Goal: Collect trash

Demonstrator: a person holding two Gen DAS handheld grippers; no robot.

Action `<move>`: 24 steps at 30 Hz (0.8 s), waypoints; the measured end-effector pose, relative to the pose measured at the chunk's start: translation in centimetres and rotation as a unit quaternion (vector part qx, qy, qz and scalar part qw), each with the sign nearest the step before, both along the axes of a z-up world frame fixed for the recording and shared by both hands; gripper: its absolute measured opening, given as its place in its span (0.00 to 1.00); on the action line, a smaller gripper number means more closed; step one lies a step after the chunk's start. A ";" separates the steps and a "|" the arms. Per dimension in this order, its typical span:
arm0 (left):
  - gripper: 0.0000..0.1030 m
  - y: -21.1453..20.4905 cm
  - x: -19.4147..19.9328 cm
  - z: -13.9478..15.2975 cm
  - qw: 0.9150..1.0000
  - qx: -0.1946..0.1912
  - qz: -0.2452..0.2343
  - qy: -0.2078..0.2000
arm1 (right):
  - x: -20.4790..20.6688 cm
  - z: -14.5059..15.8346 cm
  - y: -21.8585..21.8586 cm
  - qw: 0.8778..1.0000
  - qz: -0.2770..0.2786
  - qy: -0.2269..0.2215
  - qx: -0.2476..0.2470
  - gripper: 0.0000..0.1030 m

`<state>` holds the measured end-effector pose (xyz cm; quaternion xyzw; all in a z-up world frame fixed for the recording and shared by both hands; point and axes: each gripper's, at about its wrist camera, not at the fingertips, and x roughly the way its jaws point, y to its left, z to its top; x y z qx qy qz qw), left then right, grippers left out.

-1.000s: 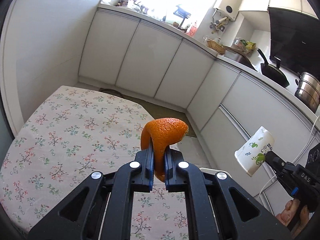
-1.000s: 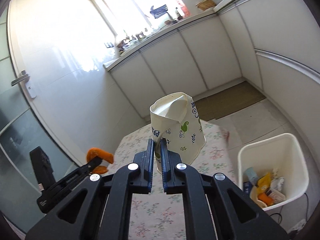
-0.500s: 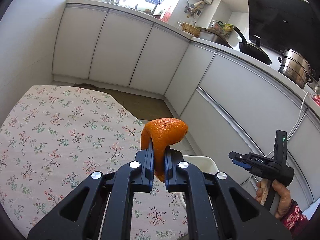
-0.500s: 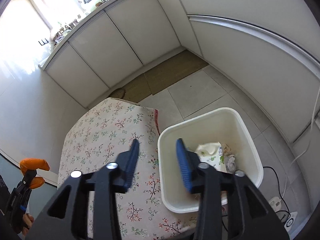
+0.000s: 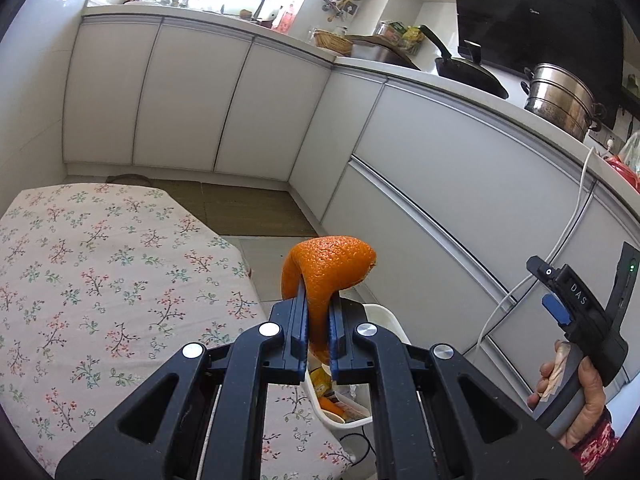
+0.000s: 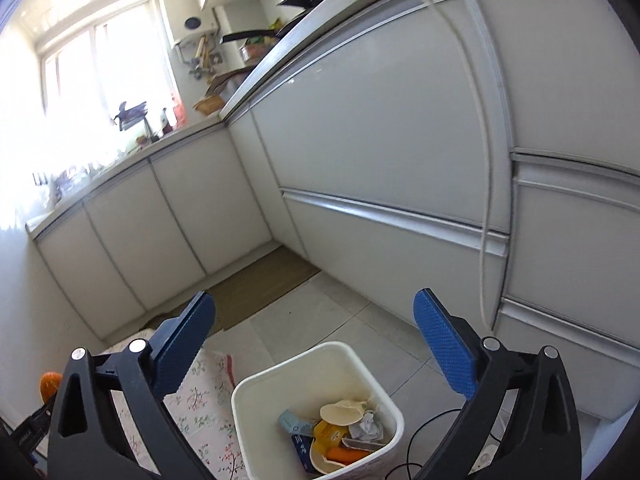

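My left gripper (image 5: 318,332) is shut on an orange peel (image 5: 326,268), held above the table's right edge and over the white trash bin (image 5: 386,316). The peel also shows at the lower left of the right wrist view (image 6: 50,384). My right gripper (image 6: 316,344) is wide open and empty, above the bin (image 6: 280,372). The crushed paper cup (image 6: 344,410) lies inside the bin among wrappers and other trash. In the left wrist view the right gripper's body (image 5: 580,308) shows in a hand at the far right.
The table with a flowered cloth (image 5: 100,280) stands left of the bin. White kitchen cabinets (image 5: 440,184) run behind and to the right. A white cable (image 5: 560,236) hangs down the cabinets. A brown mat (image 6: 260,288) lies on the tiled floor.
My right gripper opened over the bin and dropped the paper cup, which now lies in the bin, then opened wider and tilted up. My left gripper carried the peel right, toward the bin.
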<state>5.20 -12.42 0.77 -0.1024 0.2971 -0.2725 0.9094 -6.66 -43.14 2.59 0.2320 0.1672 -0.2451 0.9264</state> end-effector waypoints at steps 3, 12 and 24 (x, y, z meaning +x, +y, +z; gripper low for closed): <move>0.07 -2.5 -0.2 0.4 1.000 0.006 -0.024 -0.002 | -1.5 -0.1 -1.5 0.999 -0.035 -0.013 0.037 0.94; 0.07 -10.7 -0.2 1.4 0.996 0.038 -0.080 -0.008 | -3.5 -0.1 -4.0 0.992 -0.100 -0.017 0.077 0.94; 0.55 -16.3 1.3 1.7 0.994 0.074 -0.077 0.011 | -4.0 0.5 -4.0 0.989 -0.149 0.006 0.021 0.94</move>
